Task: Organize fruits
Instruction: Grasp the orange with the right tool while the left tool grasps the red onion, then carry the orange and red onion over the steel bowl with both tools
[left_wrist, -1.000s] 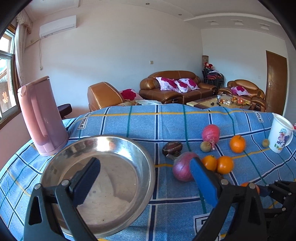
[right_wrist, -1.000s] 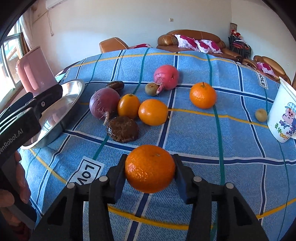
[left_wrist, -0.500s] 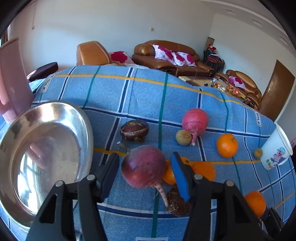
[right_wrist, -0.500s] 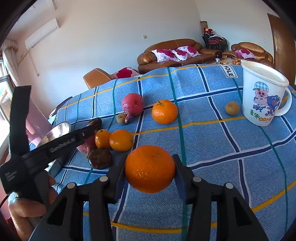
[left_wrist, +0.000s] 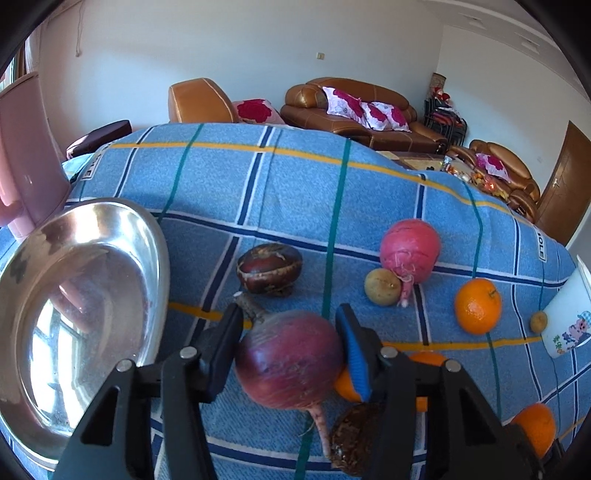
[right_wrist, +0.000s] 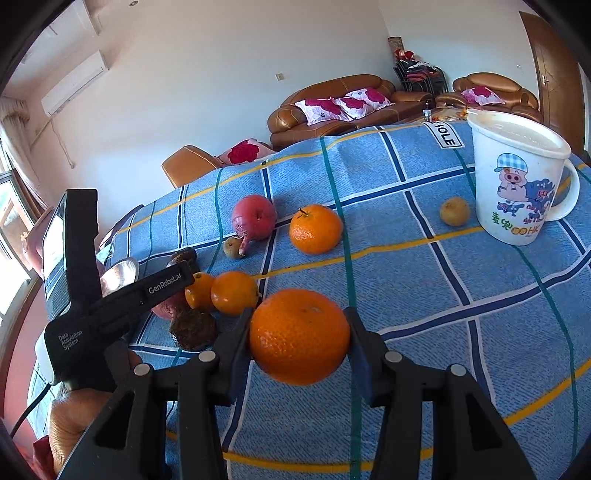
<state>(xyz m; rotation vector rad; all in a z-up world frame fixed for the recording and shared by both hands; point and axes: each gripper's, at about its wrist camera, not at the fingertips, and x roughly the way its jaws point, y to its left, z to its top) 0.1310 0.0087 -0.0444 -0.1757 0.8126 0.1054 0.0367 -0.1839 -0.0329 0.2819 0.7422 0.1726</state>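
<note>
The left wrist camera sits just behind its own fingers, angled down across the blue checked tablecloth (left_wrist: 295, 192) toward the brown sofa (left_wrist: 354, 110), close over the left part of the table beside the steel bowl (left_wrist: 77, 317). The right wrist camera looks down along its fingers from further right, facing the same sofa wall with the white mug (right_wrist: 517, 177) near. Both views share the middle cluster: the pink radish (left_wrist: 410, 251), the lone orange (left_wrist: 477, 306), and probably the rough brown fruit (right_wrist: 194, 329).

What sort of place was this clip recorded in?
Most likely a home living room: brown leather sofas with floral cushions, a wall air conditioner, and a table under a blue checked cloth spread with fruit.
</note>
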